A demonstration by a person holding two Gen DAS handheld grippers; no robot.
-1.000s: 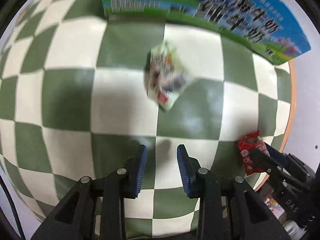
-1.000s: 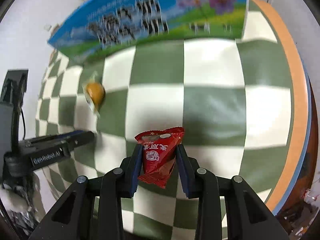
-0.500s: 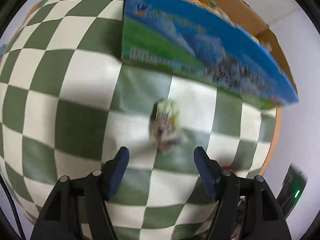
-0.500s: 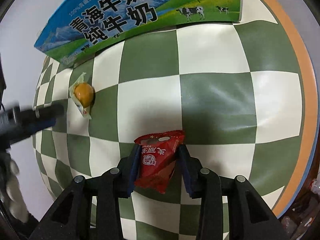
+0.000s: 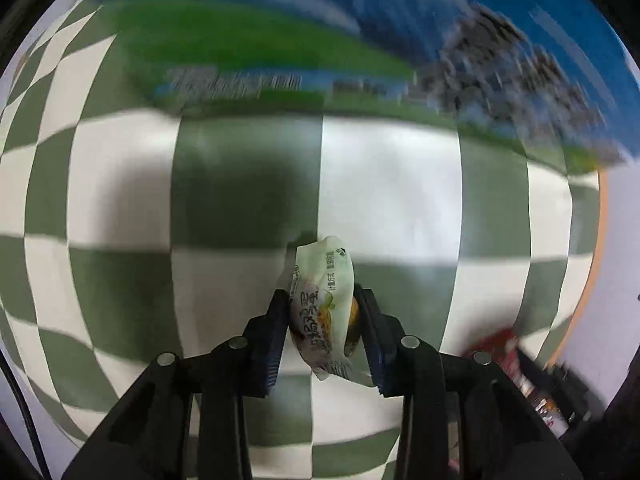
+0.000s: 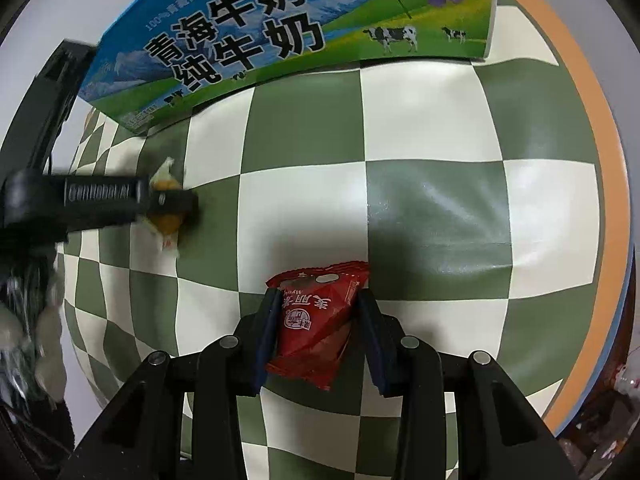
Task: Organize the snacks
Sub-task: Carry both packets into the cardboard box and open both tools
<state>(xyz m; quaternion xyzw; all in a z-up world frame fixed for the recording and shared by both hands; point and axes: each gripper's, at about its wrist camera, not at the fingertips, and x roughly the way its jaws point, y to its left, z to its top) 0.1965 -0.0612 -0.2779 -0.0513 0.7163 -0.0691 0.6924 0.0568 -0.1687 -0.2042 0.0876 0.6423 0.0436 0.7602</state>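
left wrist, left gripper [image 5: 322,320] pinching pale snack packet [image 5: 322,312]

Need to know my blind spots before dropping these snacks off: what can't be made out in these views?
- Milk box interior: both views show only its outer side.
- Box print, left wrist view: motion-blurred.
- Pale snack packet, right wrist view: mostly hidden by the left gripper.
- Red snack packet: lower edges behind the right gripper fingers.

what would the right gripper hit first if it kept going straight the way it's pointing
Probably the checkered tablecloth: the right gripper, shut on the red snack packet, points steeply down, so the packet's end would likely touch first.
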